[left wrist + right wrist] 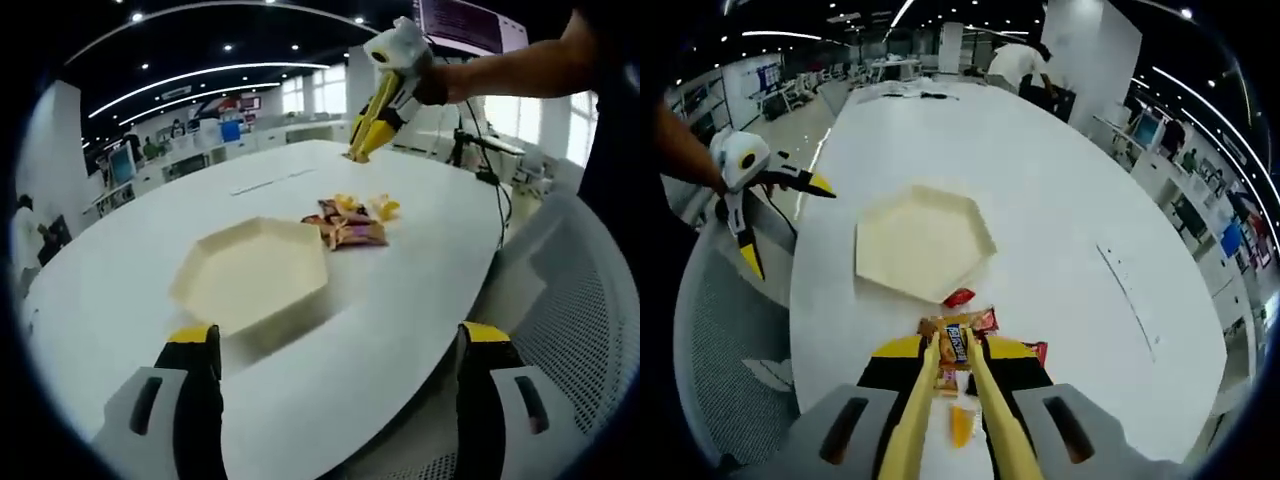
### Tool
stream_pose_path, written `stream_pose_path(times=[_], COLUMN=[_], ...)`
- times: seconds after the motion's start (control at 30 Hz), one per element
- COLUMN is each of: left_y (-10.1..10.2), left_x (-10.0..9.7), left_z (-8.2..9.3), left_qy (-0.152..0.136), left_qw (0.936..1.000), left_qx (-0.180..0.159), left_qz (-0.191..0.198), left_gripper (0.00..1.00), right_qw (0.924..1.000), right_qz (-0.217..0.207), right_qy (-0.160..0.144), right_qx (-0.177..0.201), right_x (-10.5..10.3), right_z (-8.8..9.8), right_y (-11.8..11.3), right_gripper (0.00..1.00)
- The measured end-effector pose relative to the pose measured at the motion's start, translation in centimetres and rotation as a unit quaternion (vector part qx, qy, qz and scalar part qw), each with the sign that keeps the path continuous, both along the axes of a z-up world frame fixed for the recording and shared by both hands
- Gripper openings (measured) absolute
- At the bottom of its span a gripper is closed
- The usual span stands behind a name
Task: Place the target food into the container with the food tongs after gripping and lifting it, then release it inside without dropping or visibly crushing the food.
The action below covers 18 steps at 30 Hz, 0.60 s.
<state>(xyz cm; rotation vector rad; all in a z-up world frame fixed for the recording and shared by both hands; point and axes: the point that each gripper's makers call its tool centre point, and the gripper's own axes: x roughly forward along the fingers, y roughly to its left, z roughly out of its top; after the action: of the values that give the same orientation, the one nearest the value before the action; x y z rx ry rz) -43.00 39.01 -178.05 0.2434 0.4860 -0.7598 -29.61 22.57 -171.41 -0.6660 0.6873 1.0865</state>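
Just beside the container [250, 270], on the white table [420, 300]: small heap of snack packets [350, 225], the target food, not yet moved, none inside the pale hexagonal tray. Heaped near one edge of the container, probably to keep the carry short and low. One red packet [960, 297] apart from the heap, touching or nearly touching the container's near rim. Right gripper [955, 350] on the heap's side of the container, jaws clenched on the arms of the yellow food tongs [910, 430], squeezing them partway together; held that way, judging by the task, to let the tongs do the pinching rather than the hard jaws. Tong tips framing an orange-and-blue packet [955, 345] in the right gripper view; seen from the left gripper view, though, the tongs [372, 120] raised well above the table, pointing down past the heap. Impossible to tell whether the packet is gripped or merely lined up below. Left gripper [340, 340] on the side of the container away from the heap, jaws released and spread wide, holding nothing. Likely parked there to stay out of the tongs' path, or ready to steady the light tray. Gentle squeeze advisable: soft wrappers, easily crushed.
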Motion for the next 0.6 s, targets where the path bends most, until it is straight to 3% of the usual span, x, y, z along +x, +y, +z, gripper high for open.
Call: stream_pose_path(times=[0.33,0.6], left_y=[0.0,0.0], left_x=[0.0,0.1], left_z=[-0.1,-0.1], left_qy=[0.000,-0.001], left_qw=[1.0000,1.0000], left_qx=[0.002,0.005], left_qz=[-0.002,-0.001], left_gripper=[0.92,0.91], right_qw=[0.9993,0.9981], right_qz=[0.032,0.058], right_qy=[-0.016,-0.017], right_qx=[0.010,0.006], right_x=[1.3,2.2], right_z=[2.3,2.7], right_y=[6.0,10.7], right_gripper=[0.20,0.20])
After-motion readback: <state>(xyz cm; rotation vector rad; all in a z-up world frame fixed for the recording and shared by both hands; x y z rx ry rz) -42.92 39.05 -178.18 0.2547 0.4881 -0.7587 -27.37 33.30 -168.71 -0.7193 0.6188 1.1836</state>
